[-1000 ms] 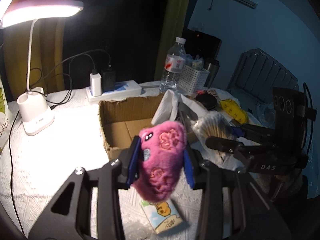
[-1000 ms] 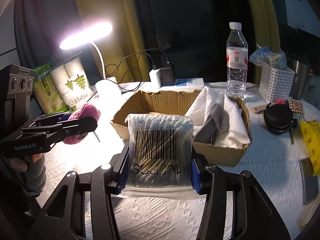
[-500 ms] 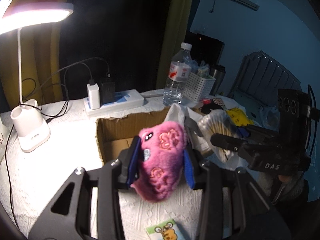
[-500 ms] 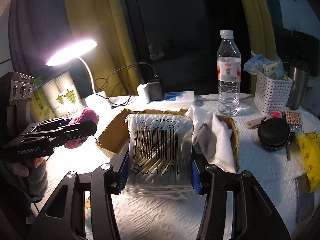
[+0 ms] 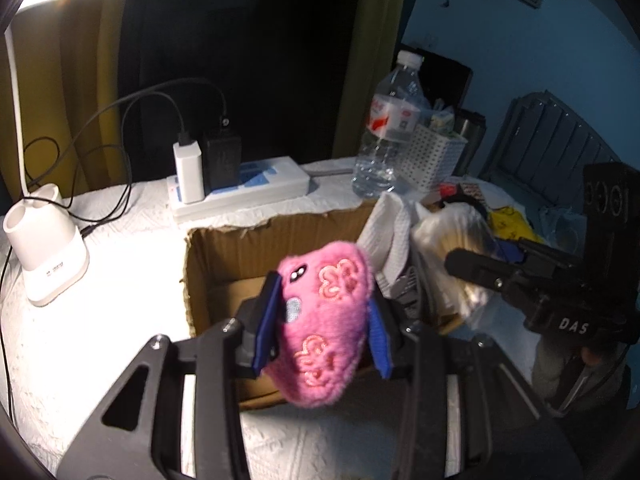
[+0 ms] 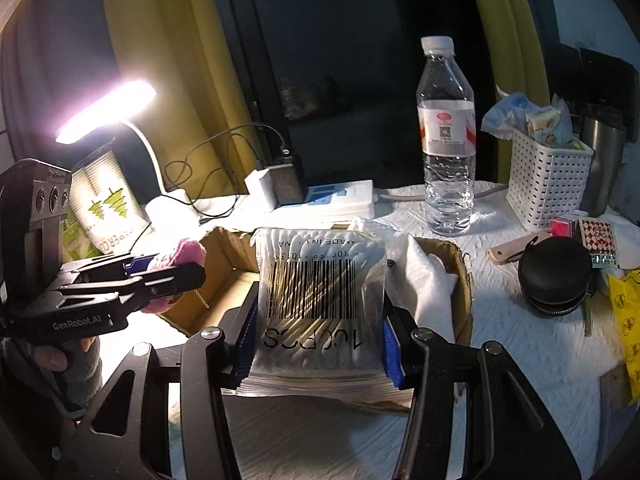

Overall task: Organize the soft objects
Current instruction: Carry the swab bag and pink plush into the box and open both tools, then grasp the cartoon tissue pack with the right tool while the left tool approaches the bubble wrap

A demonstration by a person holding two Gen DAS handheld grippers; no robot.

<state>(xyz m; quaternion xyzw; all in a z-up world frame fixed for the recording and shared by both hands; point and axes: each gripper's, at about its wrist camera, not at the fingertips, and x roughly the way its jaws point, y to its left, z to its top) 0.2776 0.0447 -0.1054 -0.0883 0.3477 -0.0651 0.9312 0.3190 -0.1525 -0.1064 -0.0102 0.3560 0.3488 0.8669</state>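
Note:
My left gripper [image 5: 324, 320] is shut on a pink plush toy [image 5: 326, 320] and holds it over the near edge of an open cardboard box [image 5: 224, 240]. My right gripper [image 6: 318, 332] is shut on a clear bag of cotton swabs [image 6: 320, 280], held above the box's [image 6: 224, 280] near side. White cloth [image 6: 428, 280] lies in the box's right part. In the right wrist view the left gripper [image 6: 160, 272] with the pink toy [image 6: 180, 252] is at the left. In the left wrist view the right gripper [image 5: 472, 264] with the swab bag [image 5: 452, 236] is at the right.
A lit desk lamp [image 5: 44, 252], a power strip with chargers [image 5: 240, 188], a water bottle [image 6: 446, 140], a white basket [image 6: 548, 184], a black round case [image 6: 556, 276] and a yellow packet [image 6: 628, 312] stand on the white cloth-covered table [image 6: 520, 344] around the box.
Both grippers have moved forward toward the box with their loads. The pink toy now hangs over the box's near edge, and the swab bag is closer over the box.

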